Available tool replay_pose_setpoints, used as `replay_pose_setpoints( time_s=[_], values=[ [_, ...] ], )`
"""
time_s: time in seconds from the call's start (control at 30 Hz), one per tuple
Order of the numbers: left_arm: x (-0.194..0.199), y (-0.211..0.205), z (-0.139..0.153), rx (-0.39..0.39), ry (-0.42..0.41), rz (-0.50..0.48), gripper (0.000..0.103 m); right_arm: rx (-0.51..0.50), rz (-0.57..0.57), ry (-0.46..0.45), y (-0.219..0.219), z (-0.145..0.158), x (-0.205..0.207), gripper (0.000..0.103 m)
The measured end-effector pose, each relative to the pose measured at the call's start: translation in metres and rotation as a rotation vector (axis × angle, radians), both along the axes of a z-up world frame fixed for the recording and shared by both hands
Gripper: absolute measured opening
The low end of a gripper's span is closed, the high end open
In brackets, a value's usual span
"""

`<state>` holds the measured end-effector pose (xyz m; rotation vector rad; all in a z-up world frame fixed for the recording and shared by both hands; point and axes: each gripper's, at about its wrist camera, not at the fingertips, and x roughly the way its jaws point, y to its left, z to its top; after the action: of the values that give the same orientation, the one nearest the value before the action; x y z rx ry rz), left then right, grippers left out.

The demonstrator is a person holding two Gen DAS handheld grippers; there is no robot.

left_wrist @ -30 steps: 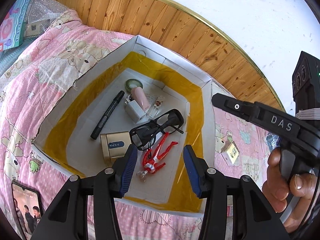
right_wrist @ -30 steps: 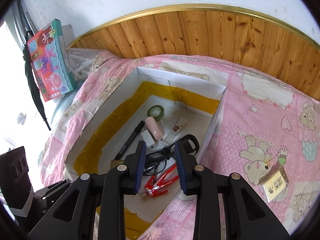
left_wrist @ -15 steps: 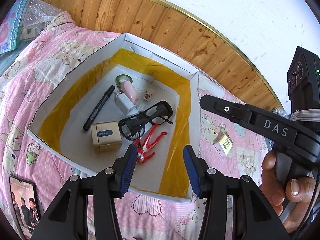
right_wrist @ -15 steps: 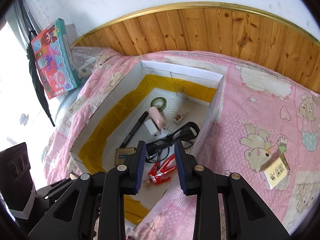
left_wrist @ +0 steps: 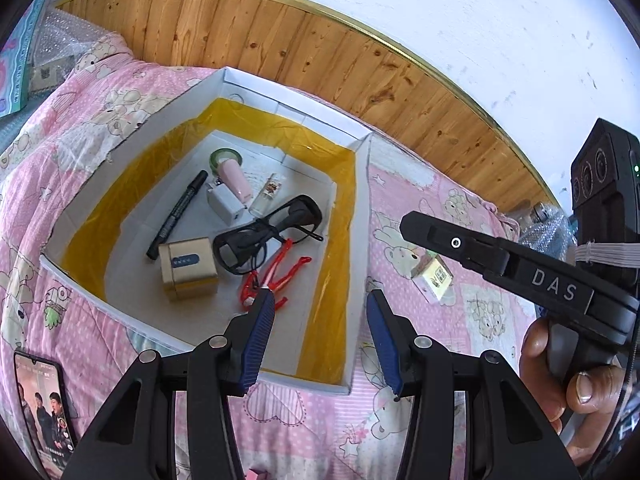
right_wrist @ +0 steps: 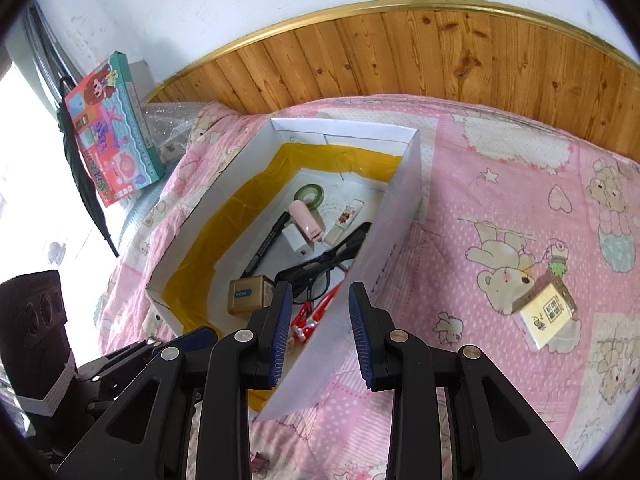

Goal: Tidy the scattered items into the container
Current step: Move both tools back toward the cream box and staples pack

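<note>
Both views are bright with daylight; in the right wrist view the far left edge is blown out to plain white beside the umbrella (right_wrist: 86, 184), so the light seems to come from a window there, though none can be made out; shadows on the bed (right_wrist: 500, 208) are soft and faint; the yellow lining of the box (left_wrist: 360, 216) shows mild sheen; fisheye distortion bends the wooden headboard (left_wrist: 320, 56) into an arc and darkens the corners to black; focus is sharp mid-frame, softer toward the rim; the phone (left_wrist: 42, 404) screen is legible but slightly smeared.
</note>
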<state>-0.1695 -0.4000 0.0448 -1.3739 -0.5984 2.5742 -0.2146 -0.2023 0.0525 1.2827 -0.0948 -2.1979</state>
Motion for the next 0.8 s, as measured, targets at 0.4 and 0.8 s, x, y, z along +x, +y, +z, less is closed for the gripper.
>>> replay_pose_setpoints(
  time_s=[0.4, 0.8],
  values=[
    [0.004, 0.024, 0.004, -0.012, 0.009, -0.052, 0.049, -0.048, -0.073, -0.04, 0.048, -0.016, 0.013, 0.032],
    [0.007, 0.078, -0.003, -0.031, 0.006, -0.172, 0.049, -0.067, -0.185, -0.096, 0.12, -0.047, 0.028, 0.032]
  ],
)
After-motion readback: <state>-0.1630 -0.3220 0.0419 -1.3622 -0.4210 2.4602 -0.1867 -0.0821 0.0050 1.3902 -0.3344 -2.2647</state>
